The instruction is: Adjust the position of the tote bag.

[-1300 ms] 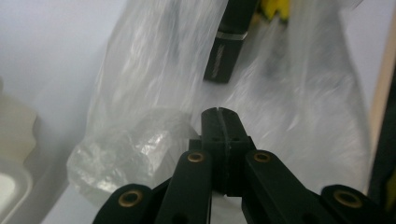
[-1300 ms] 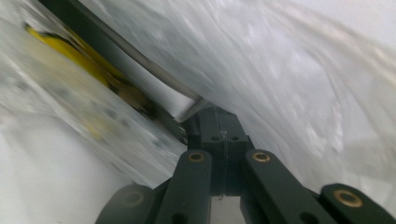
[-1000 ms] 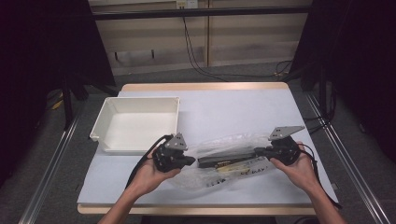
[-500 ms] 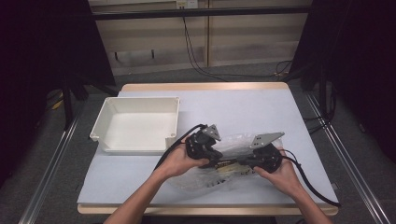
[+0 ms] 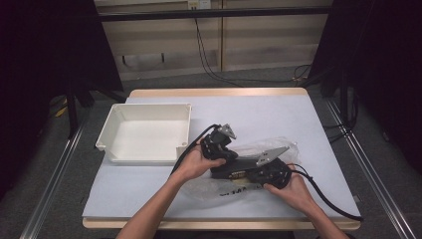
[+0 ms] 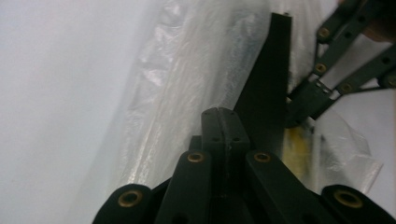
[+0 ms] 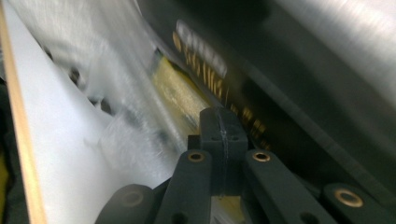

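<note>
Clear plastic, crinkled and glossy, is seen as a bag (image 5: 259, 164) lying on the front half of the pale tabletop (image 5: 278, 114), to the right of a white tray (image 5: 144, 132) that is set at the left rear. A dark flat box with yellow print (image 5: 234, 172) is enclosed in the bag. The left tool (image 5: 219, 149) is held by the left hand (image 5: 196, 162) over the bag's left end, just beside the tray's front right corner. The right tool (image 5: 266, 172) is held by the right hand (image 5: 293, 189) at the bag's front right part, close to the left tool. In the left gripper view the jaws are seen pressed together, with the plastic film (image 6: 187, 84) lying beyond them; whether any film is pinched cannot be told. In the right gripper view the jaws are likewise closed against each other, directly before the yellow print (image 7: 180, 93) under the film; a hold on the bag cannot be confirmed.
</note>
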The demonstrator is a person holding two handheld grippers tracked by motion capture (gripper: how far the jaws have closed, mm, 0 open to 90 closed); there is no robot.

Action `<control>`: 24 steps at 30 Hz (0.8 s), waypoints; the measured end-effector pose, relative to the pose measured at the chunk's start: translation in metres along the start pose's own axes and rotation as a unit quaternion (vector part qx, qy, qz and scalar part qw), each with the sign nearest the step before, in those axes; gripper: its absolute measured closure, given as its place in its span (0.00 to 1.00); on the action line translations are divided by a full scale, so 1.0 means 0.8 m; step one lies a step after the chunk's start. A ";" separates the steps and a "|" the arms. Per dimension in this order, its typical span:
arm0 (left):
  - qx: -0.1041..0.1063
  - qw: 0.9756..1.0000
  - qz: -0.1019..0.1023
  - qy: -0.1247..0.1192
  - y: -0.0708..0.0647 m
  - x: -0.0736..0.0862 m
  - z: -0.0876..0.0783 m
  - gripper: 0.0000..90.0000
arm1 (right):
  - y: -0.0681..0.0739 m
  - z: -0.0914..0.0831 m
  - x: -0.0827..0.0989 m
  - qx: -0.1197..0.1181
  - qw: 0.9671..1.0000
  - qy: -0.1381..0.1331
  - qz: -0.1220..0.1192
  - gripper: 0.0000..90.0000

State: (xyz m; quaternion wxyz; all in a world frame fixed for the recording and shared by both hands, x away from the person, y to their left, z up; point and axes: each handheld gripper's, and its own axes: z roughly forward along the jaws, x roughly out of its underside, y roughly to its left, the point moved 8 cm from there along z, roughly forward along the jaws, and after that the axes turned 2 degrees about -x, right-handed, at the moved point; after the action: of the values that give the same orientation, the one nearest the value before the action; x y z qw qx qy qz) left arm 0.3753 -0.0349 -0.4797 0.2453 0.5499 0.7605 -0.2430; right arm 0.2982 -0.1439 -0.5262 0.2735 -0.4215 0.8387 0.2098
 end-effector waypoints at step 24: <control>-0.032 0.996 -0.043 0.077 0.064 0.018 0.061 1.00 | 0.021 -0.010 0.030 -0.019 1.000 0.003 -0.006 1.00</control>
State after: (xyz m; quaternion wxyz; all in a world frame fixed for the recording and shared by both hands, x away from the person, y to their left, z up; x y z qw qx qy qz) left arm 0.4252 -0.0418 -0.5315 0.1927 0.5253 0.8078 -0.1855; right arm 0.2701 -0.1539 -0.5333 0.2644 -0.4320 0.8330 0.2227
